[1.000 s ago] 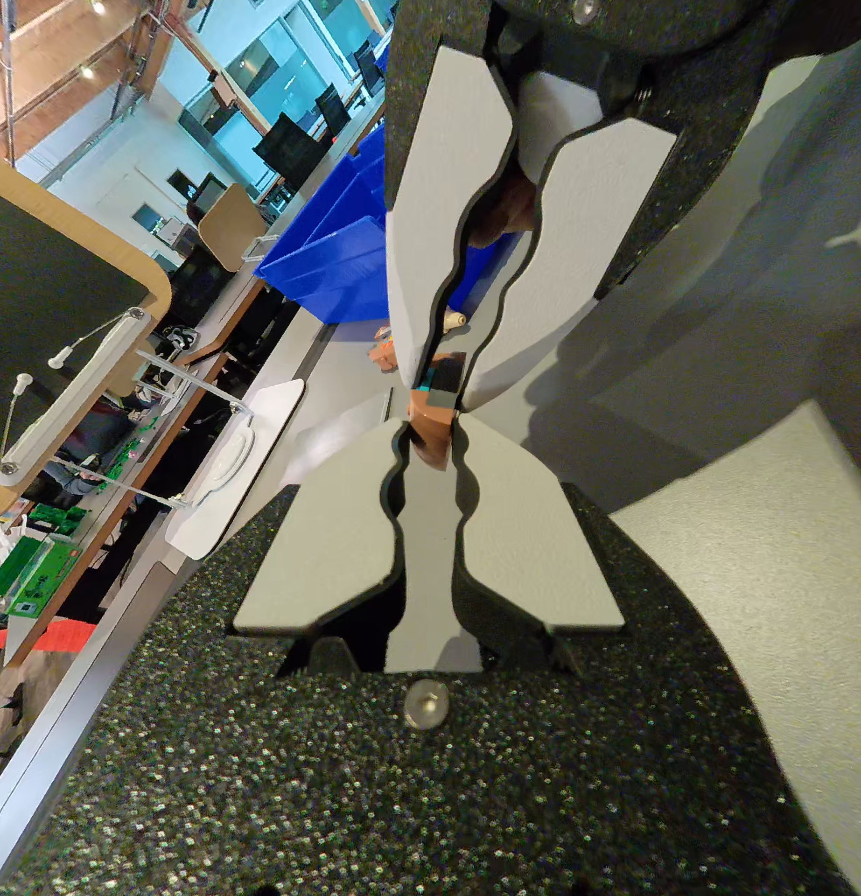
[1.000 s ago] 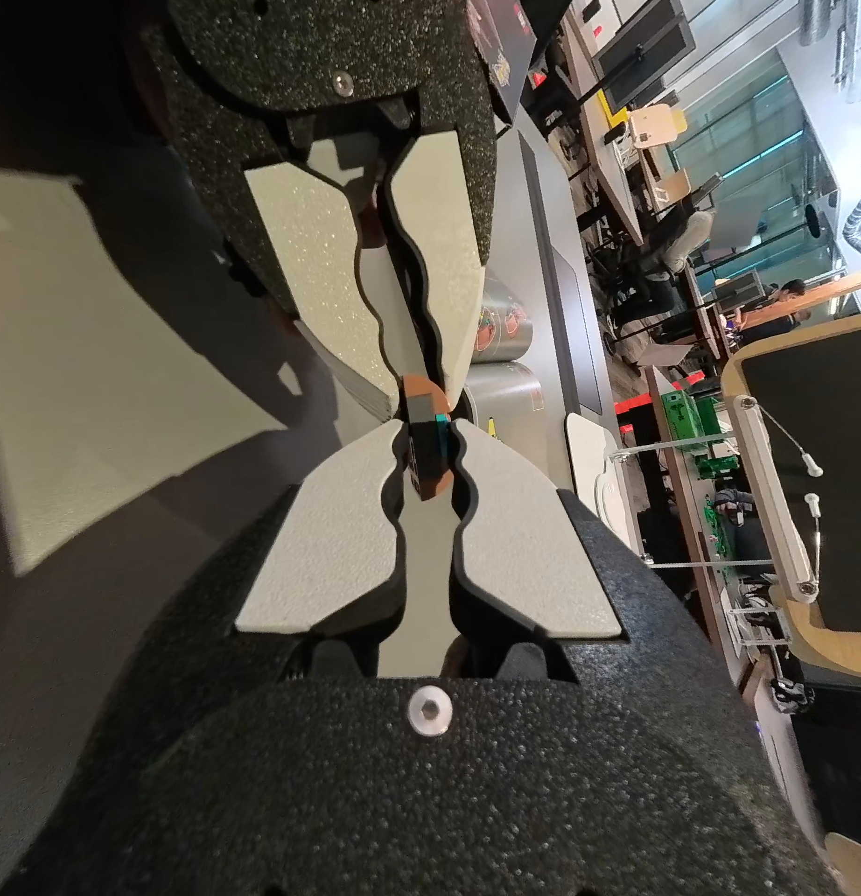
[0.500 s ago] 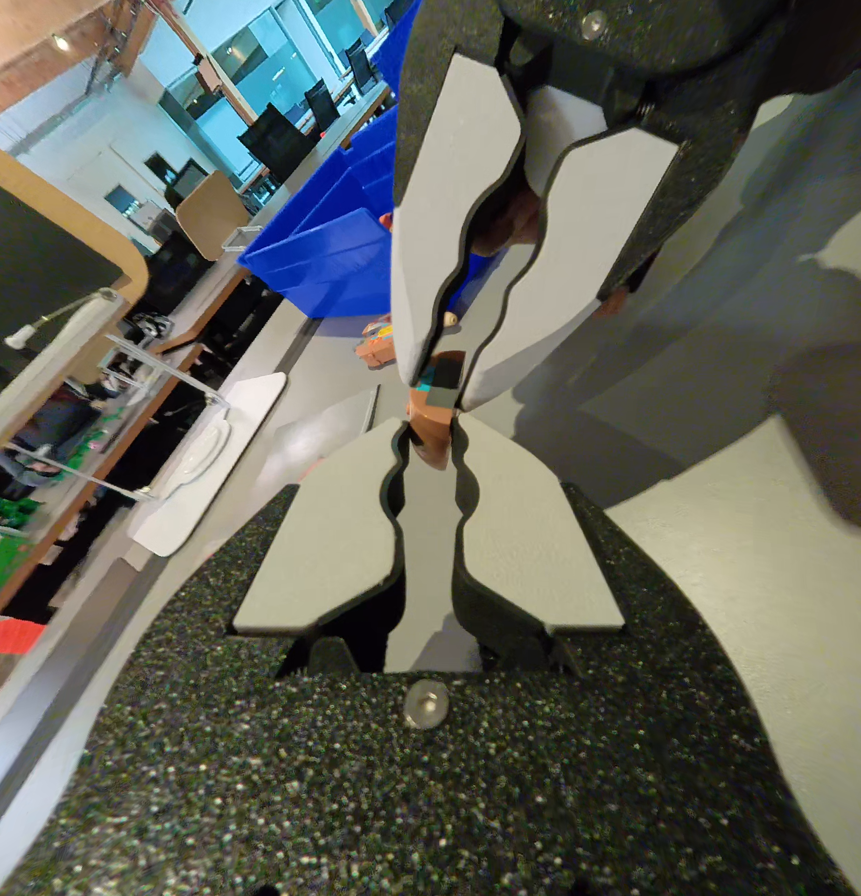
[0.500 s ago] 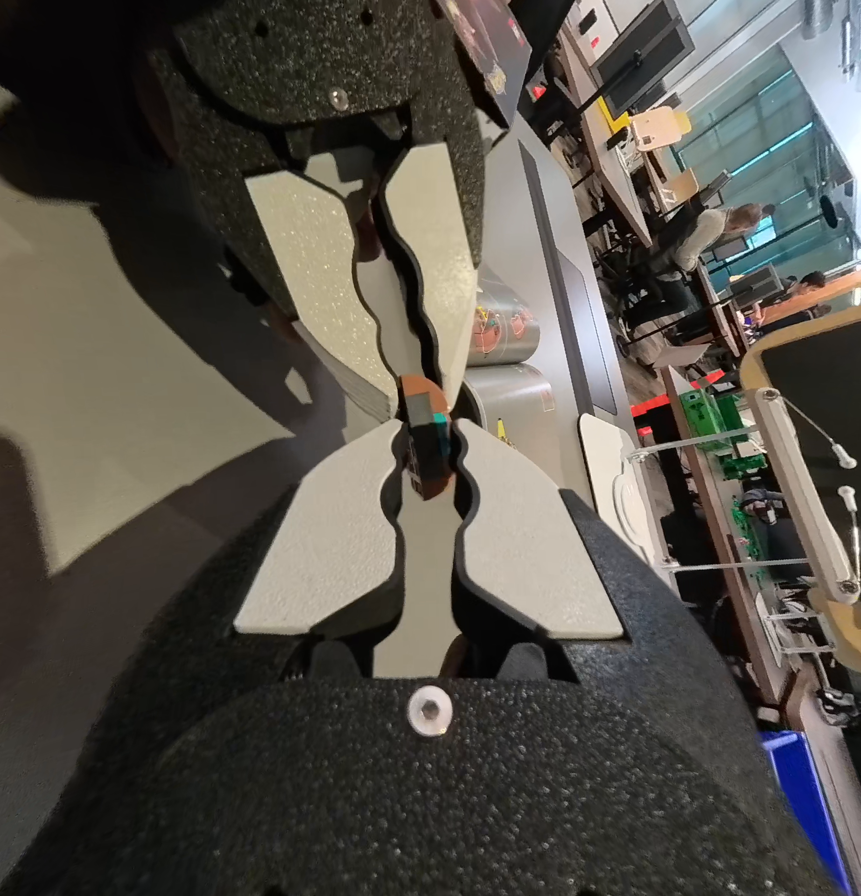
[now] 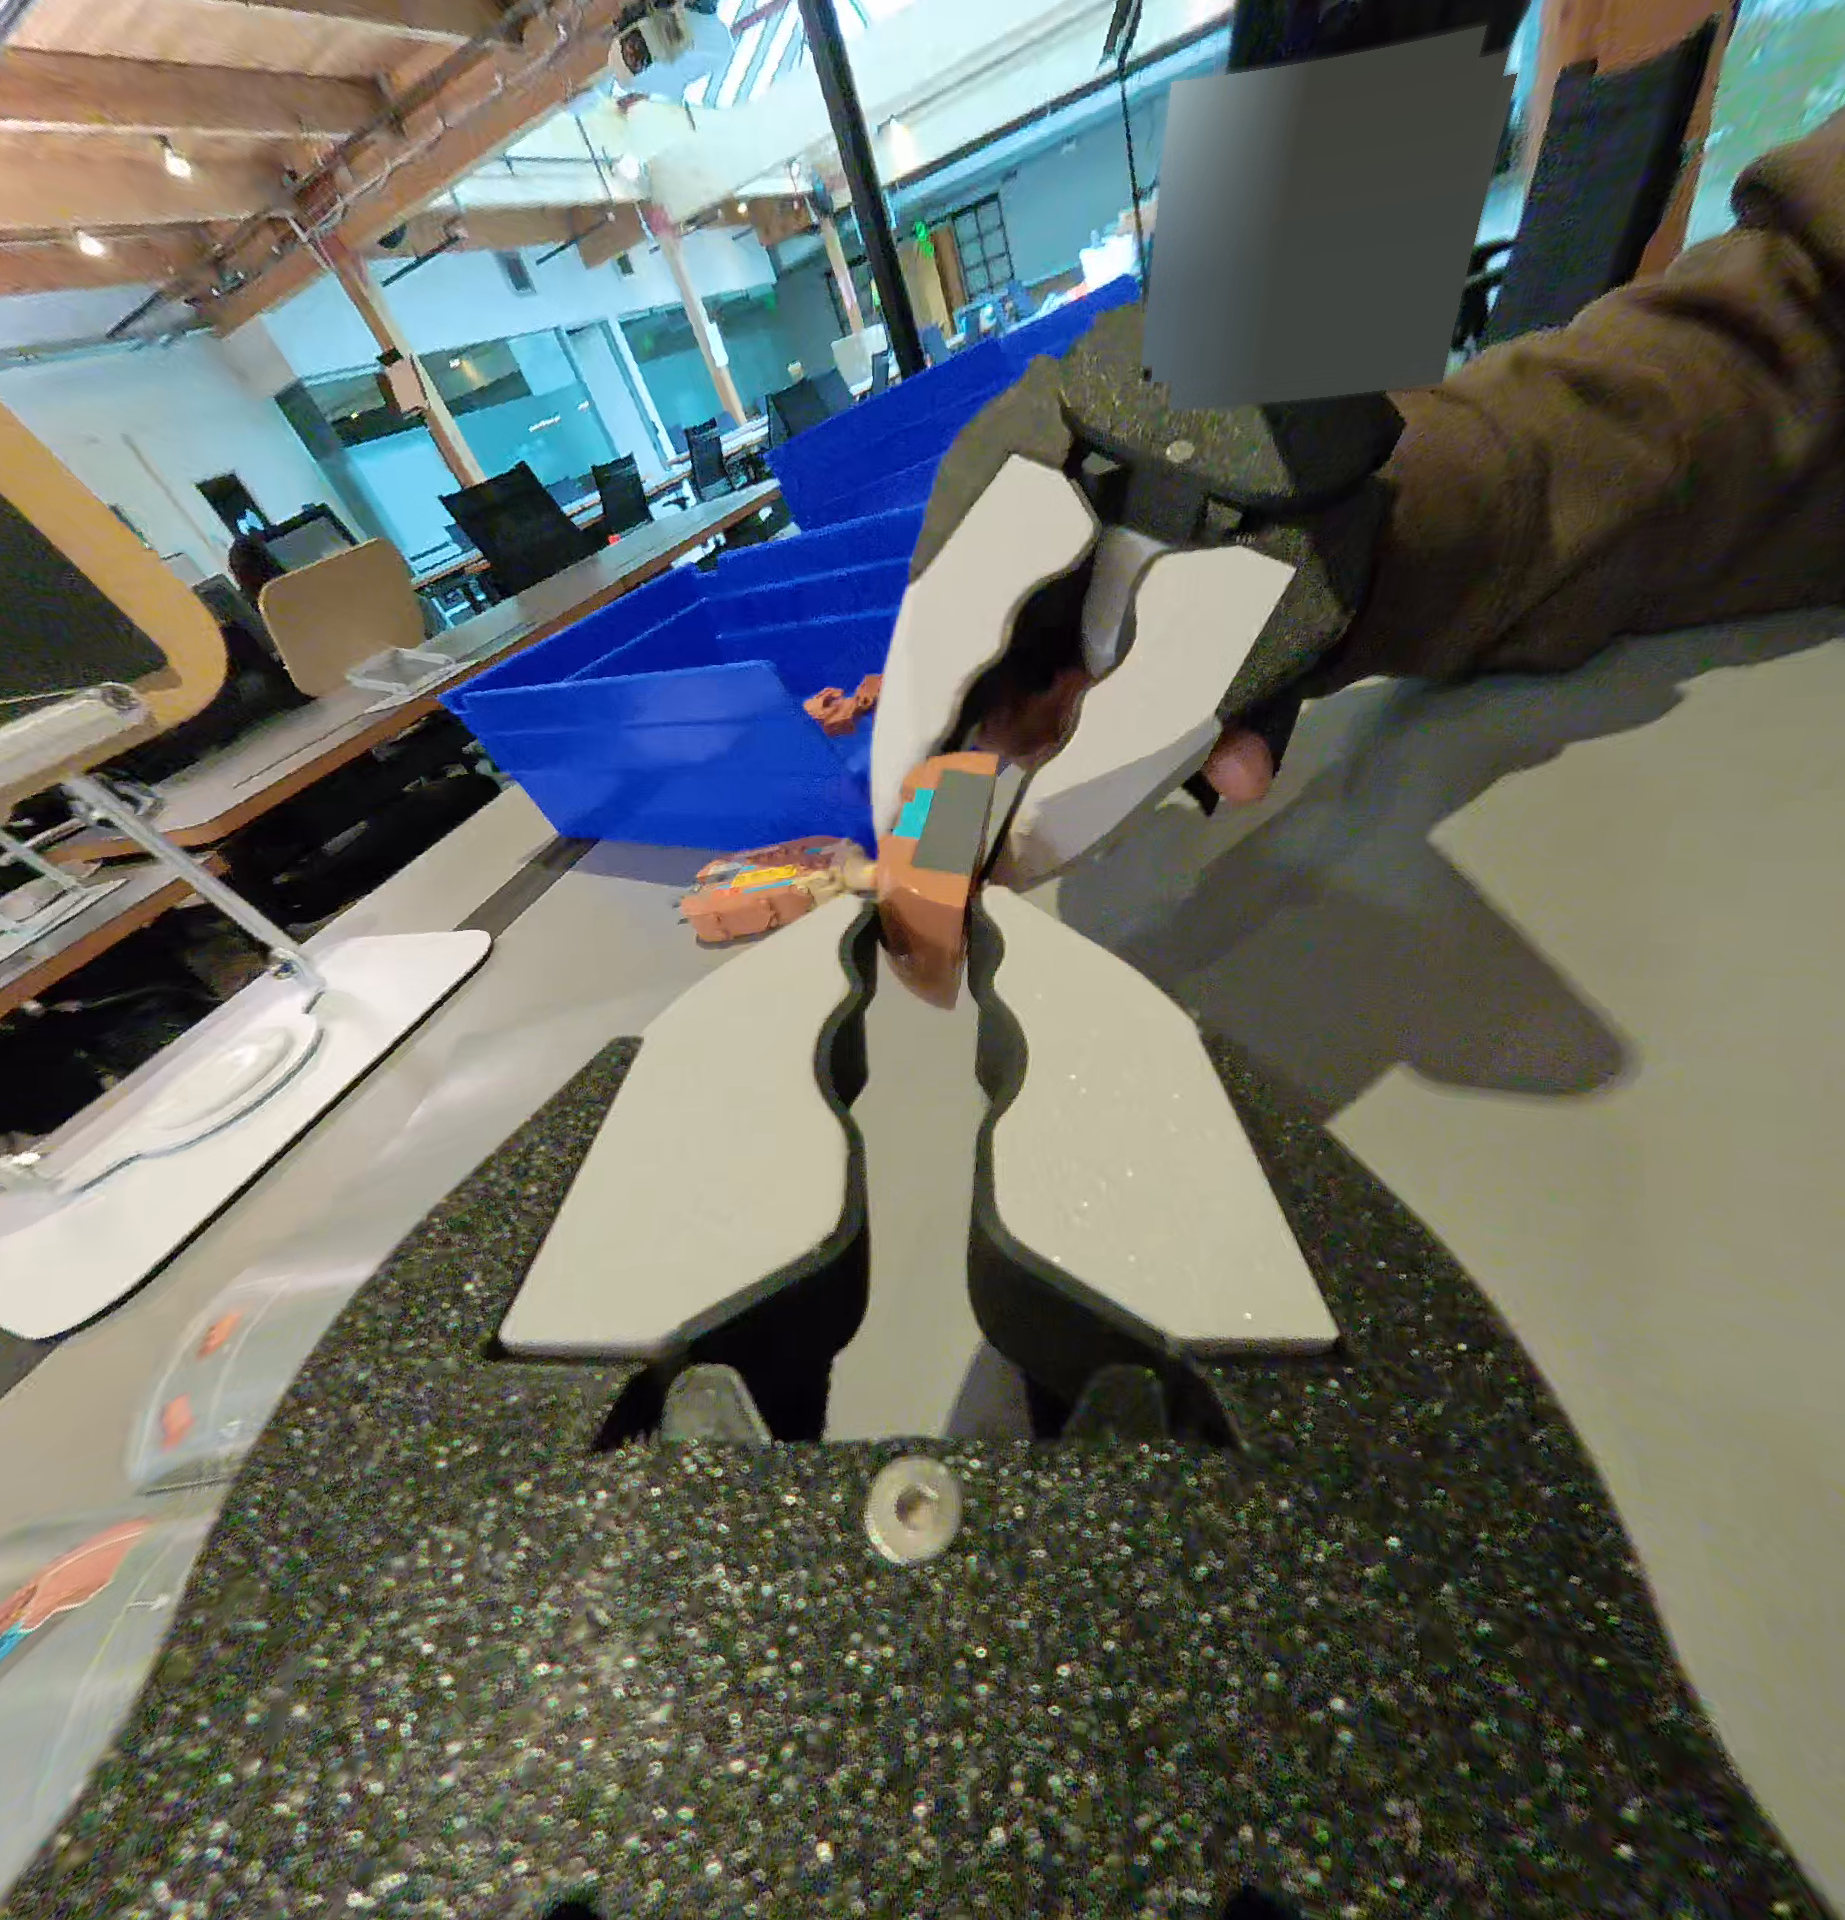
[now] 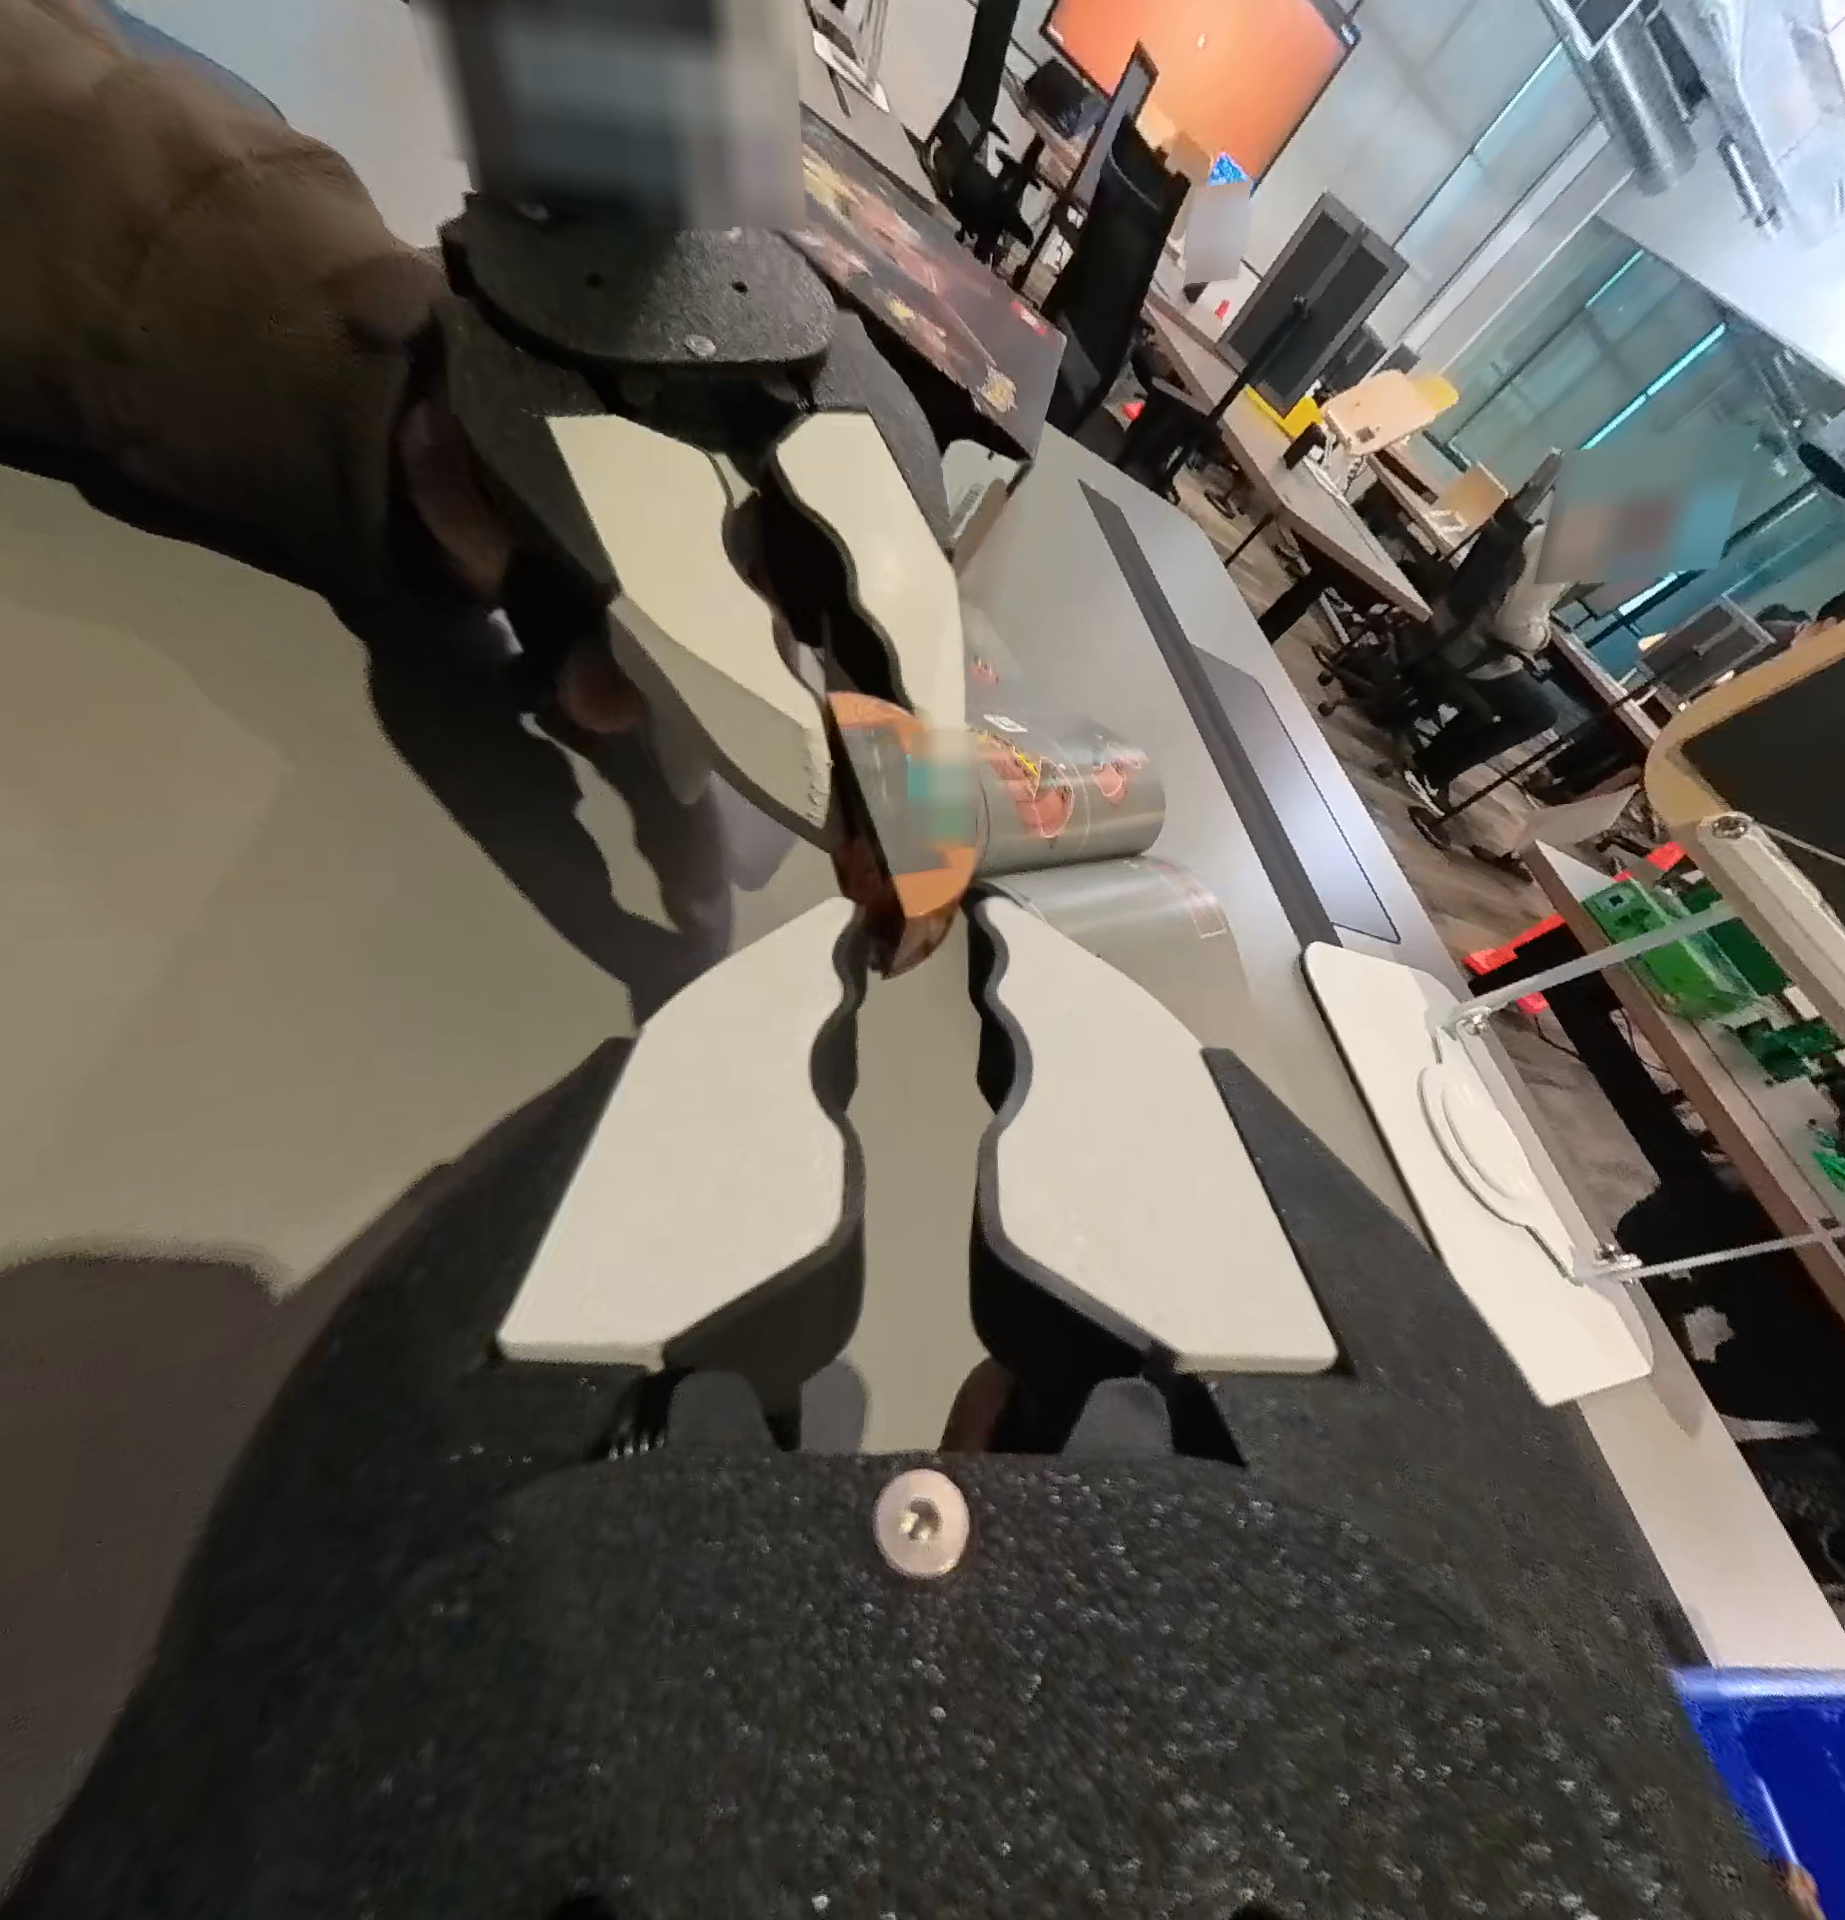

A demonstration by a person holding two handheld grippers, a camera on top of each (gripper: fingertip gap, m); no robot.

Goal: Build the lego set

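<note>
While both of my grippers meet above the table, I note the following, largest first.

Table [image 5: 1624, 1195]: pale grey top, broad and bare beneath my grippers; my shadows fall across it.
Blue bins [image 5: 669, 748]: a row of them at the far edge in the left wrist view, receding toward the desks behind.
White base plate [image 5: 222, 1091]: flat on the table to my left, clear rods rising from it.
Booklet [image 6: 1084, 810]: glossy curled pages lying on the table beyond my grippers in the right wrist view.
Left gripper [image 5: 923, 940]: fingers drawn in close, clenched on the lower end of the lego piece.
Right gripper [image 6: 913, 930]: fingers close together with the lego piece's lower tip between them; contact shows on the left finger, a small gap on the right, so I cannot tell whether it is truly clamped.
Sleeve [image 5: 1624, 468]: brown, on the arm carrying my right gripper.
Loose lego assembly [image 5: 767, 888]: reddish-brown with coloured bits, lying on the table just in front of the blue bins.
Lego piece [image 5: 933, 862]: orange-brown with a dark grey face and a teal patch, held up off the table, tilted, pinched between the tips of both grippers.
</note>
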